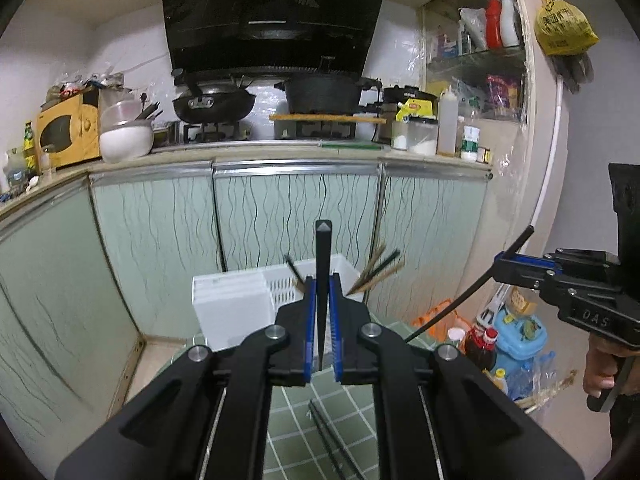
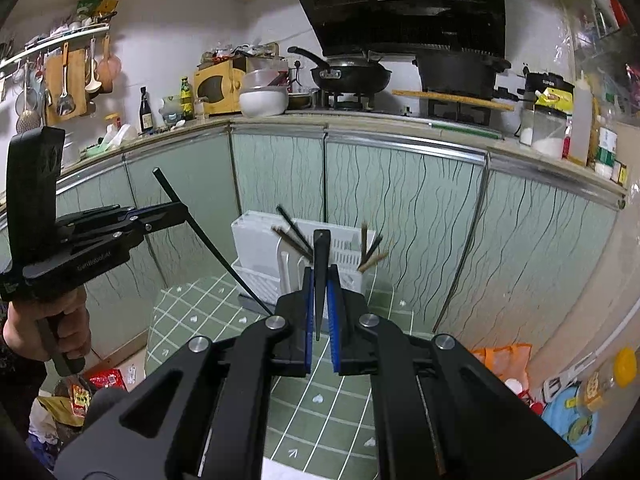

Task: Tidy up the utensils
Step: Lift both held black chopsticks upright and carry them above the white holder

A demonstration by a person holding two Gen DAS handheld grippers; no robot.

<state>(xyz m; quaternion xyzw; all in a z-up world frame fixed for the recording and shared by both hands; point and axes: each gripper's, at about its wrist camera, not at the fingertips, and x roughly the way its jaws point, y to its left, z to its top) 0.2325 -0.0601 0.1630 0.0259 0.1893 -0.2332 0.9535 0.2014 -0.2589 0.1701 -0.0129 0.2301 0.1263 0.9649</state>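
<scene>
At the centre of both wrist views, beyond the fingertips, a white holder (image 1: 256,300) stands on the green-tiled tabletop (image 2: 224,308) with several chopsticks already leaning out of its slotted half (image 2: 352,248). The left tongs (image 1: 322,284) are clamped shut on a dark chopstick (image 1: 322,280), whose butt end rises toward the camera while its thin tip runs down between the blue pads (image 1: 308,320). The right tongs (image 2: 320,280) are likewise shut on a second chopstick (image 2: 321,276), held the same way; from the left view that stick shows as a long black line (image 1: 472,296) crossing the right of the frame. Each tool sits in a person's hand (image 2: 44,320), and both are raised clear of the tabletop, short of the holder. More chopsticks (image 1: 328,436) lie on the tiles at the bottom of the left view, so the job looks only partly done. The step in hand appears to be the carry: two sticks picked up and headed for the holder. Next, each stick probably needs its tip steered over the holder's open top, kept clear of the ones already leaning there, before the grip is let go so it drops in rather than glancing off the rim.
</scene>
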